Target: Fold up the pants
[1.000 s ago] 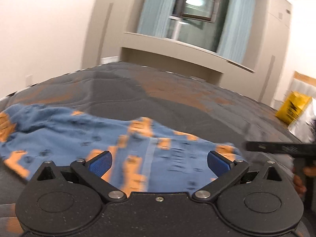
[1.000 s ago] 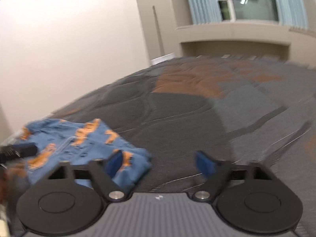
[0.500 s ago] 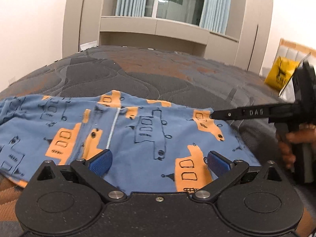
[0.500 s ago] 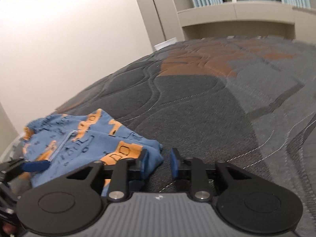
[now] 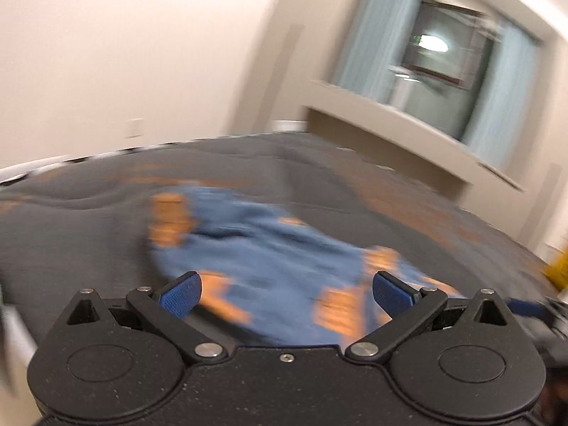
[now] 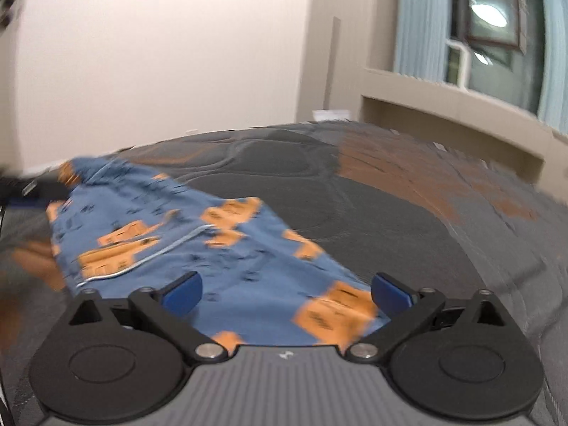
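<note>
The dark quilted bed (image 6: 408, 234) fills both views, and the blue pants (image 6: 198, 248) with orange prints lie spread across it. The right gripper (image 6: 285, 289) is opening, jaws wide over the cloth, pinching nothing. The left gripper (image 5: 287, 291) is spread wide too; through the blur its blue pads (image 5: 181, 293) seem clear of the pants.

- We see the left gripper (image 5: 285, 293) low in frame, blue pads (image 5: 179, 294) spread wide, nothing pinched.
- Blue pants (image 5: 269, 252) with orange print lie rumpled on the dark grey quilted bedspread (image 5: 88, 220), just ahead of the fingers.
- Heavy motion blur throughout.
- Window (image 5: 443, 56) with pale blue curtains (image 5: 362, 35) upper right, above a beige ledge (image 5: 408, 127).
- Something yellow (image 5: 559, 266) at the right edge, too blurred to tell.
</note>
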A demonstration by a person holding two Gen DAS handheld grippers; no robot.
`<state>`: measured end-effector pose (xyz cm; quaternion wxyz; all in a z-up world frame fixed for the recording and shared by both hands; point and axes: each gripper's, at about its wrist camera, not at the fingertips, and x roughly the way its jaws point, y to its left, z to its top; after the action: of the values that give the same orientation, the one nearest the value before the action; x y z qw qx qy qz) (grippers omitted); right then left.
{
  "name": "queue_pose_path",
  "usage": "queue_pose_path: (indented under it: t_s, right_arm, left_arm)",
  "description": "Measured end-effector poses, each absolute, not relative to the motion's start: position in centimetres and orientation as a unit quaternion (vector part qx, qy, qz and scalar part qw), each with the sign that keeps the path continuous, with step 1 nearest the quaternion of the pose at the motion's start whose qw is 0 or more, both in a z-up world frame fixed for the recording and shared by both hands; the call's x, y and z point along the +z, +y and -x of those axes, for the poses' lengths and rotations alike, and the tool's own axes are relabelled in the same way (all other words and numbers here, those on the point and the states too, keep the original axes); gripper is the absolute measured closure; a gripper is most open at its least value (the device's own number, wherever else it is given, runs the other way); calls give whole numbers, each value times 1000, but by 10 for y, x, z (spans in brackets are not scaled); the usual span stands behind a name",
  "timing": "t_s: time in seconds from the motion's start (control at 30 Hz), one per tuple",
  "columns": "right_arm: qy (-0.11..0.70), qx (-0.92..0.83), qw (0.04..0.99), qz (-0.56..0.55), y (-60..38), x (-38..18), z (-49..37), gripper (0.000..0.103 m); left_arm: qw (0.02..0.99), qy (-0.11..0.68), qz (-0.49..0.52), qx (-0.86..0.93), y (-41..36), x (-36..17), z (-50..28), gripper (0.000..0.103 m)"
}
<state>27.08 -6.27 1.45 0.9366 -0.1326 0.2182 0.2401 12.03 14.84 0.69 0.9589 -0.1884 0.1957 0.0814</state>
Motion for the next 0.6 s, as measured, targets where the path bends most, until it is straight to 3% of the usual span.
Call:
queue_pose_path:
  t_s: [0.23, 0.6]
  right_arm:
    - [161, 216, 919, 287, 9, -4, -246, 0]
    - [125, 182, 922, 319, 30, -22, -243, 0]
  left_arm:
    - [930, 186, 303, 96, 233, -7, -145, 1]
    - [932, 185, 305, 59, 247, -11, -168, 1]
